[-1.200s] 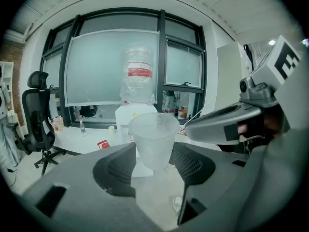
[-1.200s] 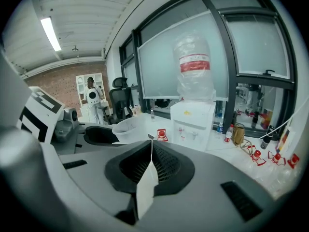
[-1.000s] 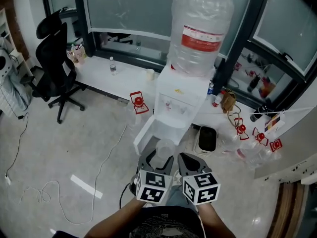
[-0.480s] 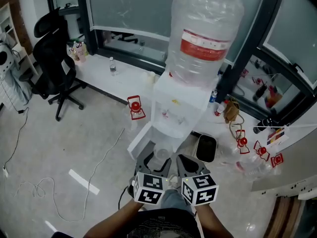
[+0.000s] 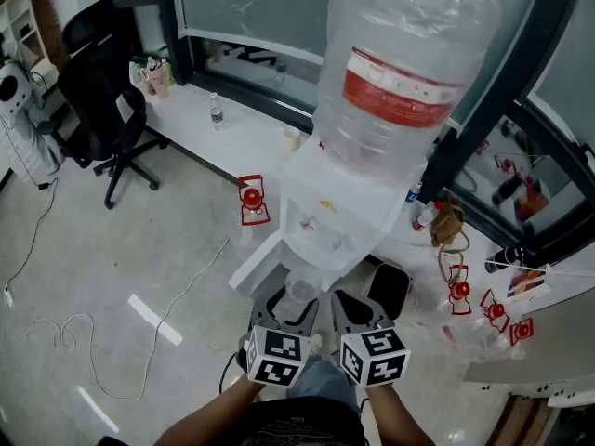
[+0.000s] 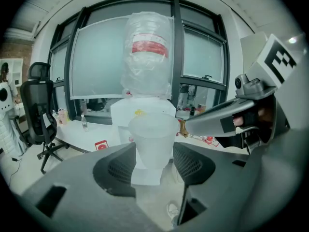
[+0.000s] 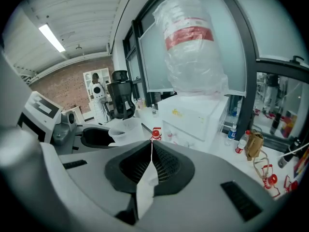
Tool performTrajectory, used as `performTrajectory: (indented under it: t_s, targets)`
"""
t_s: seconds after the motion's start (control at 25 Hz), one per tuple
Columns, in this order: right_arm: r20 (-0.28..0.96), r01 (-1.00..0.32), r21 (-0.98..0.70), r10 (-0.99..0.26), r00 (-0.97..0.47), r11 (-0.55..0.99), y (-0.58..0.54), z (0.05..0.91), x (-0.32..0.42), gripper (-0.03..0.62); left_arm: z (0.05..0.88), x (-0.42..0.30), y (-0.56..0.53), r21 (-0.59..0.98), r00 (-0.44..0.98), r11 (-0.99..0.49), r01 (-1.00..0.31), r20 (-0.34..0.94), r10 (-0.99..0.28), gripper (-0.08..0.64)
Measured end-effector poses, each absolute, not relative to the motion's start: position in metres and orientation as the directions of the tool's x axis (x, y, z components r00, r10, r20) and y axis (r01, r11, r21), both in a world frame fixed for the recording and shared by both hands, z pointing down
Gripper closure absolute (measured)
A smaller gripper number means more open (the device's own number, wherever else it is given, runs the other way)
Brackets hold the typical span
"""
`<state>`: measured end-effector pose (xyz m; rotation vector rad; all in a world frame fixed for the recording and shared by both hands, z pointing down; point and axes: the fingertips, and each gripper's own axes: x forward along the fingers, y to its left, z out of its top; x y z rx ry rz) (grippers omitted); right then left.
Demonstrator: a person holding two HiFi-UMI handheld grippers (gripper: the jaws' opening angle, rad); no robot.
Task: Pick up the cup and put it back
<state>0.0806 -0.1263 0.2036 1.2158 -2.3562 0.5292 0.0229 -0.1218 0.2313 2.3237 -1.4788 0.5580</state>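
Note:
A translucent plastic cup (image 6: 153,140) stands upright between the jaws of my left gripper (image 6: 153,164), whose pads press its sides. From the head view the cup (image 5: 299,288) is in the left gripper (image 5: 292,302), just before the base of the white water dispenser (image 5: 327,214). A large bottle (image 5: 402,72) with a red label sits on top of the dispenser. My right gripper (image 5: 359,308) is beside the left one, and its jaws are shut with nothing between them (image 7: 150,149). The right gripper view also shows the cup (image 7: 119,129) off to the left.
A black office chair (image 5: 93,100) stands at the left. A low white ledge (image 5: 237,142) along the windows carries small bottles. Red-and-white objects (image 5: 251,201) lie on the floor beside the dispenser, and a cable (image 5: 56,334) lies on the floor at left. A dark-topped container (image 5: 386,282) sits right of the dispenser.
The dispenser has grown larger and nearer in the head view. Both grippers sit closer to its base, and the cup stays in the left gripper.

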Motion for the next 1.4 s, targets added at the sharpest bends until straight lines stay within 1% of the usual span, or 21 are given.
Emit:
performTrajectory:
  t_s: [0.4,0.8,1.16,1.4]
  targets:
    - [0.559,-0.792,-0.122,-0.618,-0.553,0.598,-0.172,0.266,0.078,0.571,0.311,0.023,-0.156,0.087,0.363,-0.376,-0.923,0.524,-0.771,0.316]
    - [0.578,-0.761,-0.077,-0.593,-0.561,0.645,-0.209,0.376,0.072,0.571,0.429,0.021,-0.193,0.098,0.370,-0.377,-0.921,0.516,-0.772,0.316]
    - [0.564,-0.750,-0.051,-0.600,-0.567,0.660,-0.233,0.480,0.075,0.571,0.536,0.025,-0.218,0.079,0.385,-0.402,-0.912,0.502,-0.775,0.316]
    - [0.543,-0.733,0.000,-0.616,-0.571,0.680,-0.244,0.542,0.071,0.571,0.603,0.030,-0.234,0.073,0.404,-0.423,-0.903,0.477,-0.781,0.316]
